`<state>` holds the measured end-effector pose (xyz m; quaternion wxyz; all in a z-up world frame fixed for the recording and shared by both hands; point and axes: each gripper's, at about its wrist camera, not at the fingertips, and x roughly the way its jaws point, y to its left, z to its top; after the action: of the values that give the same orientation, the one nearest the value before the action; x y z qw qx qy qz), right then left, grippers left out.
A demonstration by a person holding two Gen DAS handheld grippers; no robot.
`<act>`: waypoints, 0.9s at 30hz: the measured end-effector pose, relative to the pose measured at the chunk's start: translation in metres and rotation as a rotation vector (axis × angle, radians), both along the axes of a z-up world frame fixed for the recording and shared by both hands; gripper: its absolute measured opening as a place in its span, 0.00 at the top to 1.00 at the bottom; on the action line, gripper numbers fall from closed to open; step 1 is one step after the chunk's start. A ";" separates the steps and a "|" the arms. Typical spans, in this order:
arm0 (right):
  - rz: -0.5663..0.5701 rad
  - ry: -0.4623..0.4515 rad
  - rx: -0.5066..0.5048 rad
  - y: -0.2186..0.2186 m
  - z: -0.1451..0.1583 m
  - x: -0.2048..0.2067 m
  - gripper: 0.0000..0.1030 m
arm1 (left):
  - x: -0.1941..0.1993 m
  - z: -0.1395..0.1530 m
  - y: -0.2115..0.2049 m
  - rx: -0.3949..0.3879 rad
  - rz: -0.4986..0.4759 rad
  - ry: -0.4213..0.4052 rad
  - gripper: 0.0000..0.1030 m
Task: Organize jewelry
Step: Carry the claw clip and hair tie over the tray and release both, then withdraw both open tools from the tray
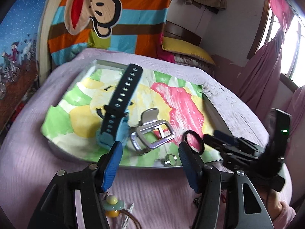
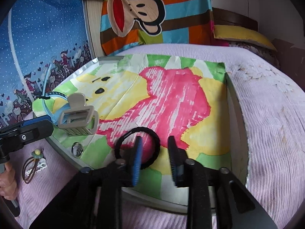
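Gathering jewelry on the tray (image 1: 63,152): both claws, left claw (image 1: 150,152) and right claw (image 2: 155,152), spread, gripping nothing, watch (image 1: 116,106) and hair tie (image 2: 137,147) released.

both grippers, the left gripper (image 1: 149,152) and right gripper (image 2: 155,148), are built black, with ribbed blue pads (image 1: 112,166) and silver screws (image 1: 61,172).

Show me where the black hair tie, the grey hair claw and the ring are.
black hair tie (image 2: 122,139): right wrist view, on its upper left arc.
grey hair claw (image 2: 77,117): right wrist view, on its body.
ring (image 2: 77,149): right wrist view, on its band.
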<state>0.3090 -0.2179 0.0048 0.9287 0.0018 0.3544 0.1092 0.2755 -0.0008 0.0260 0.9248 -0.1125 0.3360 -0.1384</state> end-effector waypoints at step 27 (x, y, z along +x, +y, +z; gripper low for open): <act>-0.083 -0.393 0.150 -0.029 0.055 -0.157 0.01 | -0.124 0.032 0.011 0.157 0.179 -0.335 0.00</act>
<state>0.1523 -0.2464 0.0598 0.9809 0.0643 0.1568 0.0955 0.1516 0.0103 0.0577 0.9823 -0.0448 0.1758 -0.0457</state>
